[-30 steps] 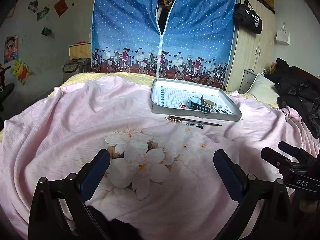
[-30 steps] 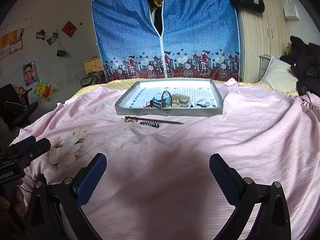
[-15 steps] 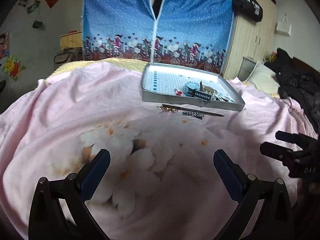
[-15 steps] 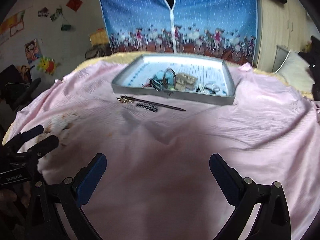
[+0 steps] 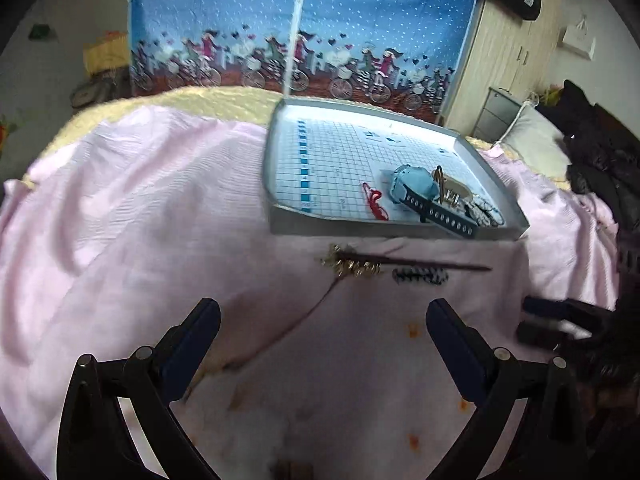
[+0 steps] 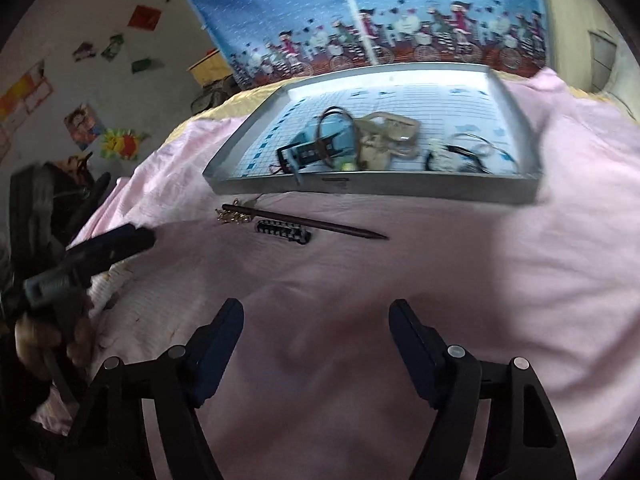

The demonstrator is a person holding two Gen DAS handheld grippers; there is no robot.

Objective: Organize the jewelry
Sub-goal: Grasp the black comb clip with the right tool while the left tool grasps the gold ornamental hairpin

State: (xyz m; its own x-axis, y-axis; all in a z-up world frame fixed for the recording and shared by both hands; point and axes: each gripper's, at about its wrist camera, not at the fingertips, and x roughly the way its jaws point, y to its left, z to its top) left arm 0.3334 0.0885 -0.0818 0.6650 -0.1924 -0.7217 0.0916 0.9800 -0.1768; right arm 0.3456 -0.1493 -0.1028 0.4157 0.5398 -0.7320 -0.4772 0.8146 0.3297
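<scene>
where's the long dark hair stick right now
In both views the hair stick lies on the pink sheet just before the tray, beside the small black clip.

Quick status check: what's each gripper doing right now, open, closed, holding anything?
Left gripper: open, holding nothing, above the pink sheet.
Right gripper: open, holding nothing, short of the hair stick.
</scene>
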